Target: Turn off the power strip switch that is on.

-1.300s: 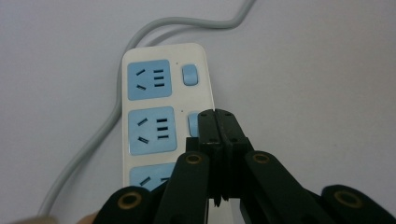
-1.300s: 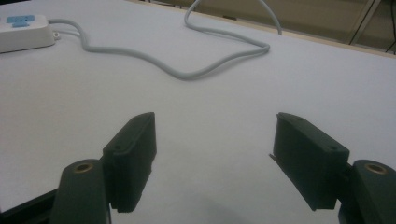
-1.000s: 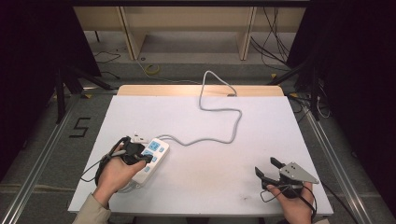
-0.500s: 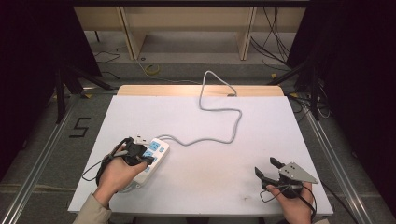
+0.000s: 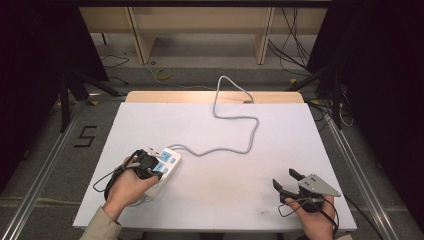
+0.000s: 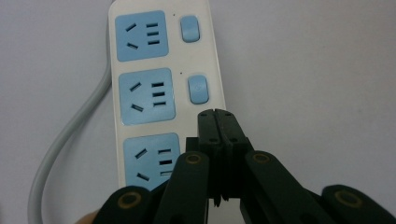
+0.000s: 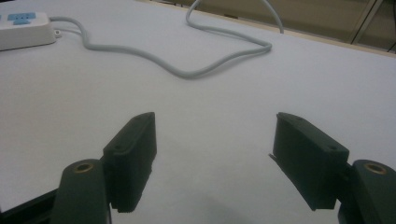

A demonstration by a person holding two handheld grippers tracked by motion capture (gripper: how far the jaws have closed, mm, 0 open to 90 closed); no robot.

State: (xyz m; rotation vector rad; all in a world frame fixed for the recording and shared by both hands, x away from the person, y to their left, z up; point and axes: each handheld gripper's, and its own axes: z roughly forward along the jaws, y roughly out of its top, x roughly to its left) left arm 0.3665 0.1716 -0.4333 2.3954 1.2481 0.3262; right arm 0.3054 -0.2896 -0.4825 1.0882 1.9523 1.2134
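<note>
A white power strip [image 5: 167, 164] with blue sockets lies at the table's front left, and its grey cable [image 5: 239, 121] snakes off to the back edge. My left gripper [image 5: 149, 167] hovers over the strip with its jaws shut and nothing between them. In the left gripper view the closed tips [image 6: 218, 117] sit just below the middle blue switch [image 6: 198, 89] on the strip [image 6: 140, 56]; whether they touch it I cannot tell. My right gripper [image 5: 285, 179] rests at the front right, open and empty. In the right gripper view my right gripper [image 7: 217, 133] faces bare table, the cable [image 7: 187, 72] and the strip's end [image 7: 23, 30].
The white table top [image 5: 280, 130] has a wooden strip along its back edge [image 5: 200, 96]. Metal rails run along both sides. A wooden shelf and loose cables lie on the floor beyond. A black "5" [image 5: 85, 136] marks the floor at left.
My left gripper has shifted slightly right over the power strip. The right gripper has stayed where it was, still open.
</note>
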